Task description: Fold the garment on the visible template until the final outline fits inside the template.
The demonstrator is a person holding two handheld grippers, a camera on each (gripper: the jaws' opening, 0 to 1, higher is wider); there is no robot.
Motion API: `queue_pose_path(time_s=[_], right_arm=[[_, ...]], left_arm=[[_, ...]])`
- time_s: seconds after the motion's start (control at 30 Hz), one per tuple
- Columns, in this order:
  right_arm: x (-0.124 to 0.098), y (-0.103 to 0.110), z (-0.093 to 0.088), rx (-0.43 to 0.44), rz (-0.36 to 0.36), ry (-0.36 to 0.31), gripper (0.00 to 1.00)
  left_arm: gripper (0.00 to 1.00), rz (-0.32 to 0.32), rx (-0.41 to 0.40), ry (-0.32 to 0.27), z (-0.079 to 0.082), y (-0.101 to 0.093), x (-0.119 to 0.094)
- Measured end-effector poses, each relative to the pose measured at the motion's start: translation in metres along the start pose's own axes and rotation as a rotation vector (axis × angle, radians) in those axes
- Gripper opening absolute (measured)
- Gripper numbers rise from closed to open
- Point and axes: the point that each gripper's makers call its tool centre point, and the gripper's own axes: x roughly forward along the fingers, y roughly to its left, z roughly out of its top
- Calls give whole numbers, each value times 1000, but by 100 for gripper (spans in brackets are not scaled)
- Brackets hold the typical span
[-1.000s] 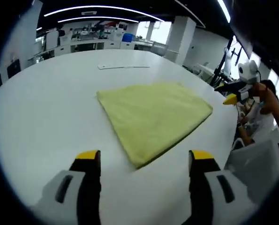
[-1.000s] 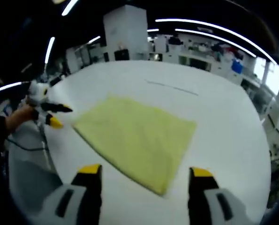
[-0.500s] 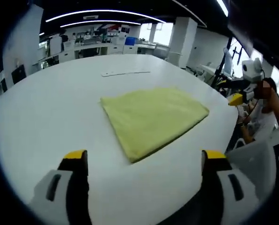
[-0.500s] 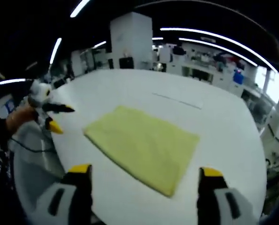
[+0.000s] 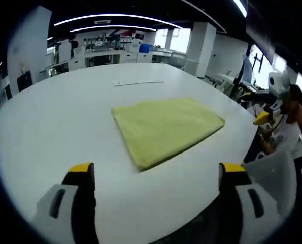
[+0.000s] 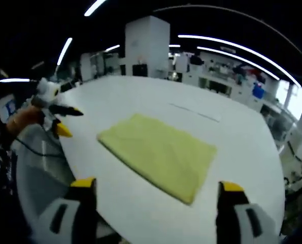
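Already folded into a flat, four-sided pad, the yellow garment (image 5: 166, 129) lay in the middle of the left gripper view on the white table (image 5: 49, 127), and just below centre in the right gripper view (image 6: 161, 155). No template outline could be made out on the tabletop around it; a thin pale strip (image 5: 138, 83) lay well beyond it toward the upper centre, too small to identify.

Compared with a second earlier, the garment appeared smaller and farther from both cameras, while its shape and its place on the table were unchanged, so the views had drawn back rather than the cloth shifting. The yellow-tipped jaws of the left gripper (image 5: 156, 170) stood farther apart than a second before, released and grasping nothing, well short of the garment's near corner. The right gripper (image 6: 153, 185) likewise stood with jaws spread wide and empty above the table's near edge.

At the right edge of the left gripper view the right gripper (image 5: 265, 117) showed in a person's hand (image 5: 293, 99), partly cut off. At the left of the right gripper view the left gripper (image 6: 62, 119) was blurred, its holding hand (image 6: 24, 118) indistinct.
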Motion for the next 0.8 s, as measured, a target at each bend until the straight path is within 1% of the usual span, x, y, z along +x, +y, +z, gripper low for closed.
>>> queue_pose_path(time_s=[0.1, 0.17, 0.2, 0.3, 0.4, 0.53, 0.67, 0.8], right_arm=[[-2, 1, -2, 11, -6, 0, 99], [-3, 1, -2, 11, -10, 2, 98], [-5, 0, -4, 12, -10, 7, 98], [-11, -4, -3, 13, -26, 10, 97], [-15, -8, -2, 24, -38, -4, 98], [-15, -6, 0, 69, -40, -40, 98], [-14, -3, -1, 82, -31, -41, 98], [-13, -5, -2, 81, -49, -41, 98]], left_arm=[[99, 4, 3, 0, -4, 2, -3], [99, 5, -13, -23, -3, 5, -5], [99, 0, -28, -30, -3, 5, -6], [99, -15, -39, -43, -3, 4, -7], [99, -12, -32, -38, -5, 1, -7], [99, -1, -14, -25, -9, 1, -9], [99, -2, -26, -29, -9, 0, -11], [99, 4, -30, -23, -12, 2, -12]])
